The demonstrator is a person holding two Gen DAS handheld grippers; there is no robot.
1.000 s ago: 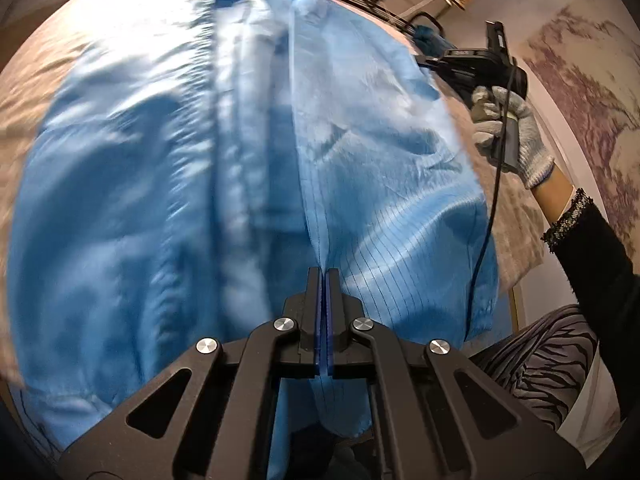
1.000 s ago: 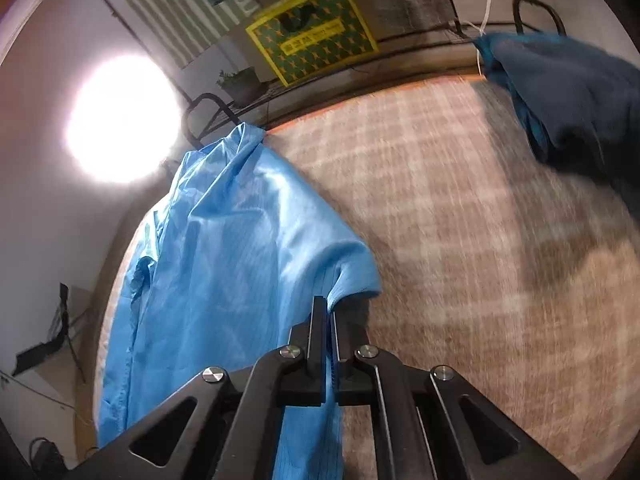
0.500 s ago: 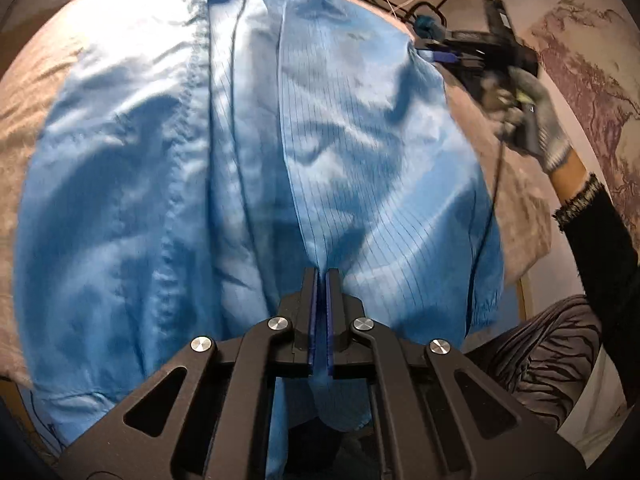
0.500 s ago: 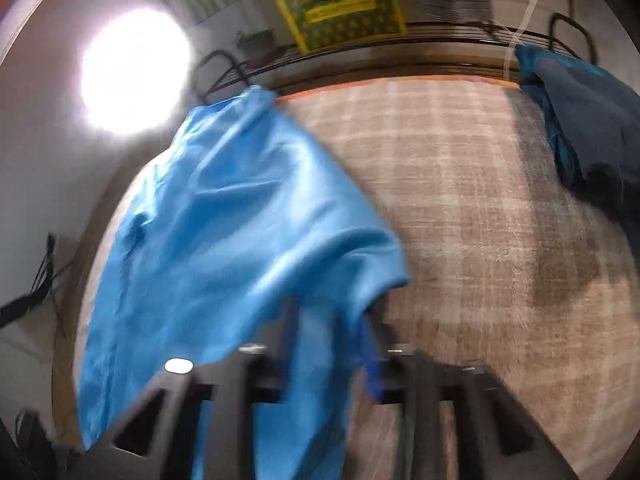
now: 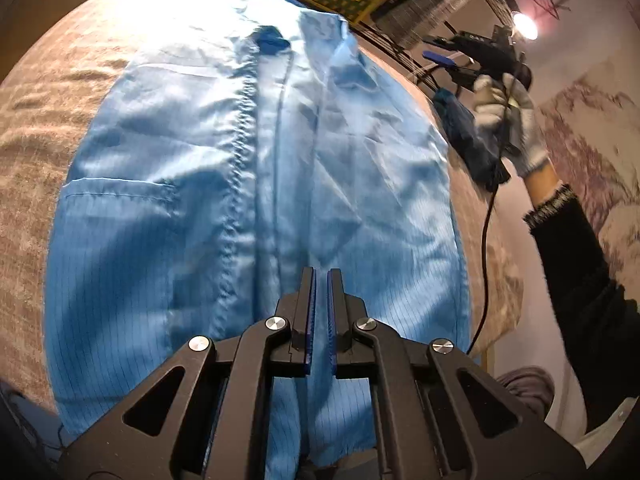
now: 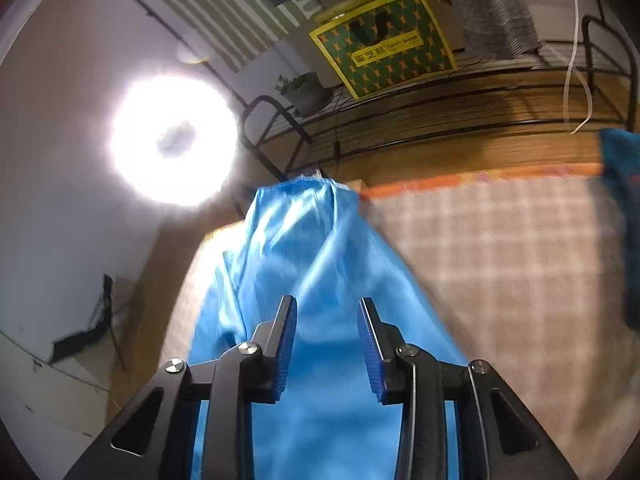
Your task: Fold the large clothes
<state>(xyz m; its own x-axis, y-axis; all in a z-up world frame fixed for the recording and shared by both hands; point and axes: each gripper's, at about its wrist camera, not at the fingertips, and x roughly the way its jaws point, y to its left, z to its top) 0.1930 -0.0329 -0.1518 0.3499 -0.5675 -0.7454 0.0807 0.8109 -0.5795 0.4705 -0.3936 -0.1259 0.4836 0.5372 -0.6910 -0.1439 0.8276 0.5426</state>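
A large light-blue coat [image 5: 248, 184] lies spread front-up on a checked beige cloth, collar at the far end, hem near me. My left gripper [image 5: 321, 280] is over the hem by the front placket, jaws a narrow gap apart with coat fabric seen between them; whether it still pinches is unclear. My right gripper [image 6: 327, 312] is open above the coat [image 6: 320, 264] with nothing between its fingers. In the left wrist view it [image 5: 444, 50] is raised beyond the coat's right edge in a gloved hand.
The checked cloth [image 6: 500, 264] covers the surface to the right of the coat. A dark teal garment [image 6: 624, 208] lies at the far right; it also shows in the left wrist view [image 5: 468, 140]. A black wire rack [image 6: 440, 92] with a yellow-green box stands behind. A bright lamp [image 6: 172, 140] glares.
My right gripper opened, let go of the coat's edge and lifted away. My left gripper's jaws parted slightly. The coat has settled flat.
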